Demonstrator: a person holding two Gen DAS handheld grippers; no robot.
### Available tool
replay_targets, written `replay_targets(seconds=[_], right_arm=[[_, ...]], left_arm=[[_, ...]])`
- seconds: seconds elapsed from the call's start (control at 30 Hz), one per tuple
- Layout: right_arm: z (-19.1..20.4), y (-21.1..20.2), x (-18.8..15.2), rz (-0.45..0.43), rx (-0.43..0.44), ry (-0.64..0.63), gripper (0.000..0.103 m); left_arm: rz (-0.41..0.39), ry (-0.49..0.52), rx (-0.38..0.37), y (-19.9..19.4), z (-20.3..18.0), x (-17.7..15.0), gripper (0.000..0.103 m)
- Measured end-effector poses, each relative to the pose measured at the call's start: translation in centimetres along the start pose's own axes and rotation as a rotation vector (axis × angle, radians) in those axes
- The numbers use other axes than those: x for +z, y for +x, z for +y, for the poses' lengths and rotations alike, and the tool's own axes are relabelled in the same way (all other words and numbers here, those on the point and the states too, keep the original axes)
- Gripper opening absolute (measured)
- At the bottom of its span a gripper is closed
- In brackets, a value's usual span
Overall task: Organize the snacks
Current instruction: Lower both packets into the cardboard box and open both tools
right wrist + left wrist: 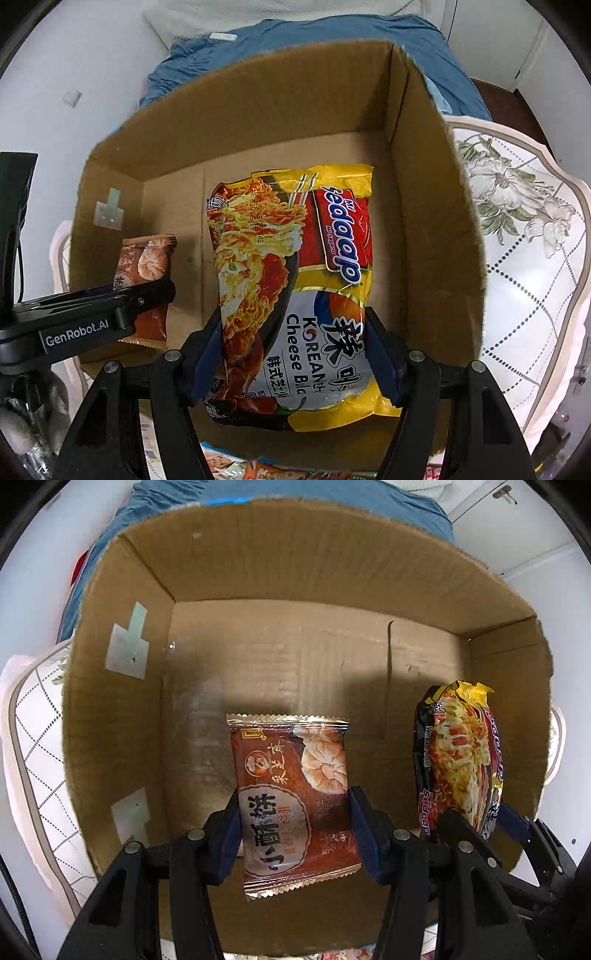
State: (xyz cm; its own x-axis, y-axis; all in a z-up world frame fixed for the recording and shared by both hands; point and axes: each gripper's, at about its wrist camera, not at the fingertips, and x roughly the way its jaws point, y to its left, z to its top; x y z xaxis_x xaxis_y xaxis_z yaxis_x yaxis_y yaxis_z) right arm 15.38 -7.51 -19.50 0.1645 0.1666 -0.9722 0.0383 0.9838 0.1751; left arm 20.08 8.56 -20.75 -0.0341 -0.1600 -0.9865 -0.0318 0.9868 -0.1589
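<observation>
An open cardboard box (295, 561) (436, 192) fills both views, and both grippers reach down into it. My left gripper (293, 827) is shut on a small brown pastry packet (291, 794), which hangs between the blue pads above the box floor. The same packet (146, 273) shows at the left of the right wrist view, held by the left gripper (147, 295). My right gripper (293, 354) is shut on a yellow instant noodle packet (295, 280) by its lower half. In the left wrist view that noodle packet (458, 760) hangs edge-on by the box's right wall.
The box stands on a white table with a floral and dotted pattern (524, 229) (40, 746). A blue cloth (295, 40) lies behind the box. More snack packets (236, 465) peek out below the box's near wall.
</observation>
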Motion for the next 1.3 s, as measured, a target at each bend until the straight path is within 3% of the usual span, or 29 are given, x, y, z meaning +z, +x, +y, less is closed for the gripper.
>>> replay_targets(seconds=[0.17, 0.3, 0.33, 0.47, 0.63, 1.0, 1.3], right_arm=[[-0.2, 1.9, 0.4, 0.054, 0.011, -0.020, 0.074], [-0.2, 2.3, 0.1, 0.085, 0.021, -0.030, 0.083], [0.0, 2.3, 0.0, 0.086, 0.021, -0.036, 0.086], [1.1, 1.5, -0.4, 0.063, -0.029, -0.076, 0.101], [1.0, 0.0, -0.9, 0.017, -0.063, -0.067, 0.101], [0.7, -6.5, -4.3, -0.143, -0.118, -0.088, 0.101], [1.3, -11.2, -7.6, -0.227, -0.102, -0.092, 0.101]], left_arm=[[0.016, 0.009, 0.005, 1.0, -0.5, -0.5, 0.053], [-0.014, 0.015, 0.009, 0.6, -1.1, -1.0, 0.086], [-0.026, 0.014, 0.012, 0.4, -1.2, -1.2, 0.089], [-0.065, 0.002, 0.032, -0.7, -1.4, -2.4, 0.089], [-0.120, -0.009, 0.039, -2.5, -1.4, -4.3, 0.089], [-0.328, 0.015, 0.113, -7.2, 0.8, -8.5, 0.089], [-0.455, 0.022, 0.147, -12.2, 0.8, -13.4, 0.089]])
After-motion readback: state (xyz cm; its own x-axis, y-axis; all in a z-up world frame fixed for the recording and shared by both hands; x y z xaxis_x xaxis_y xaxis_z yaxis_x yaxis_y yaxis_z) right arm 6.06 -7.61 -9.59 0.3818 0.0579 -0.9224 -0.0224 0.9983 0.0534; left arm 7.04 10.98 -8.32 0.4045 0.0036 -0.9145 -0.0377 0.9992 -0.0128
